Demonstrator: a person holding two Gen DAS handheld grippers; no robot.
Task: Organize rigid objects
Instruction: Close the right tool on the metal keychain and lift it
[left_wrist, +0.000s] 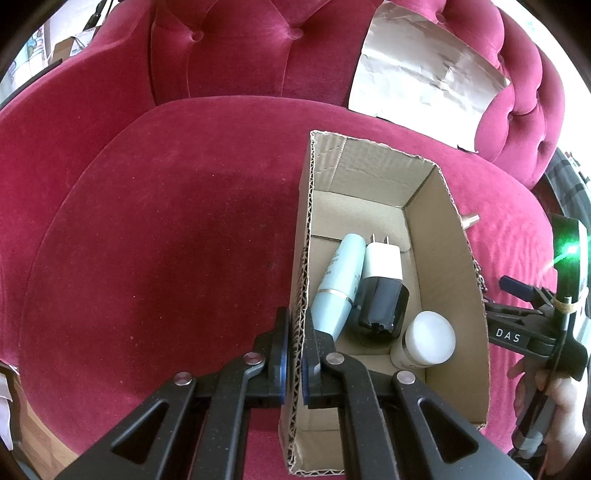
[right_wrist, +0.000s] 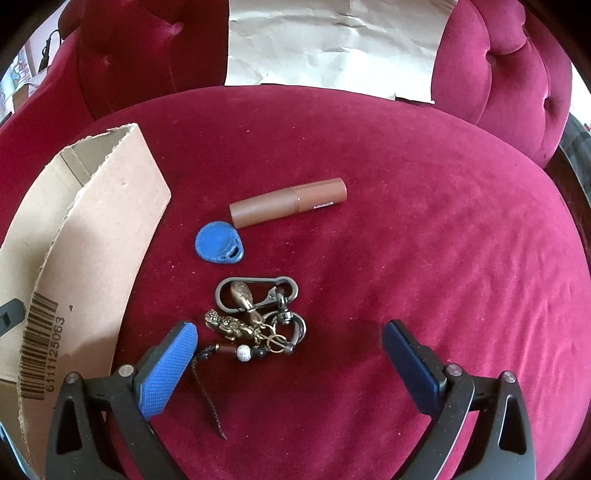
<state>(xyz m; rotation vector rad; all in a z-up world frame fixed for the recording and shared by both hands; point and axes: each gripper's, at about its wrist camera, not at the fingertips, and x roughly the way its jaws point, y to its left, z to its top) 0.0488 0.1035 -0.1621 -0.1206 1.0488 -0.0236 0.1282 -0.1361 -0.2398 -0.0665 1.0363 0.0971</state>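
My left gripper (left_wrist: 293, 343) is shut on the left wall of an open cardboard box (left_wrist: 447, 258) that sits on a red velvet seat. Inside lie a pale blue tube (left_wrist: 336, 284), a white plug adapter (left_wrist: 382, 260), a black cylinder (left_wrist: 382, 306) and a white-capped bottle (left_wrist: 428, 339). My right gripper (right_wrist: 290, 341) is open and empty, low over a keyring bunch (right_wrist: 258, 317) with a carabiner. Beyond it lie a blue key fob (right_wrist: 219, 246) and a brown lipstick tube (right_wrist: 288, 202). The box (right_wrist: 96, 229) stands at the left of the right wrist view.
The seat cushion (right_wrist: 424, 240) is round with tufted red back and arms (left_wrist: 240, 48). A crumpled sheet of paper (right_wrist: 332, 40) leans on the backrest. The right gripper and hand show at the right edge of the left wrist view (left_wrist: 532, 332).
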